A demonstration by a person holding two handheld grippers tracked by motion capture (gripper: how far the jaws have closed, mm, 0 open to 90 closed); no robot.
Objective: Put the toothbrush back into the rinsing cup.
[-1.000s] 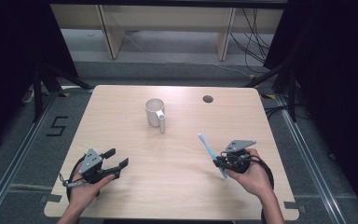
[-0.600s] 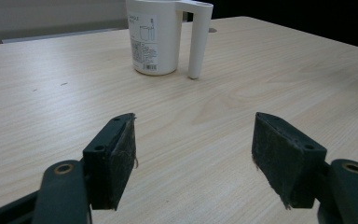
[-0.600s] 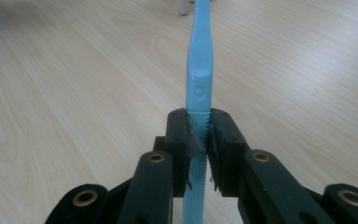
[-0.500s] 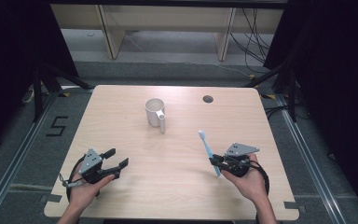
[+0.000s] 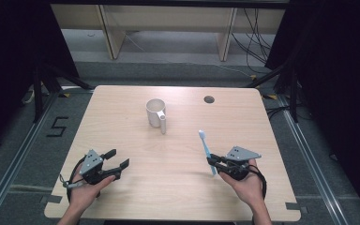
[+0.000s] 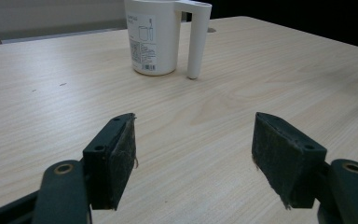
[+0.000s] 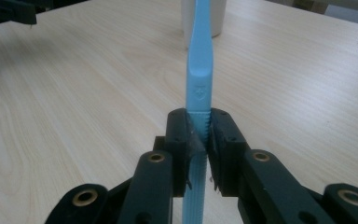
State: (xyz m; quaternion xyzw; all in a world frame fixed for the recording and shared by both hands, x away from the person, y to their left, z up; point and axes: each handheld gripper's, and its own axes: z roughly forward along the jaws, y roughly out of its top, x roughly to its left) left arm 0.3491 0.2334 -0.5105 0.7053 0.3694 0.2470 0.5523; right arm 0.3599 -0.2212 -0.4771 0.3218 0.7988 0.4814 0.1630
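- High view, near right: our right gripper (image 5: 214, 162) pinches the toothbrush (image 5: 206, 148) by its handle, head aimed far toward the cup (image 5: 155, 112), ready for insertion.
- Near left: our left gripper (image 5: 117, 158) rests spread, empty.

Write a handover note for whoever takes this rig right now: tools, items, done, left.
Right tool: shut on the light blue plastic toothbrush, gripped low on its ribbed handle, brush head pointing away toward the far side of the table.
Left tool: open, holding nothing, low over the light wooden table at its near left.
White plastic mug with a straight handle: upright at the table's middle, far from both tools.
Done: toothbrush picked up.
Left: likely carry it to the mug and drop it in.
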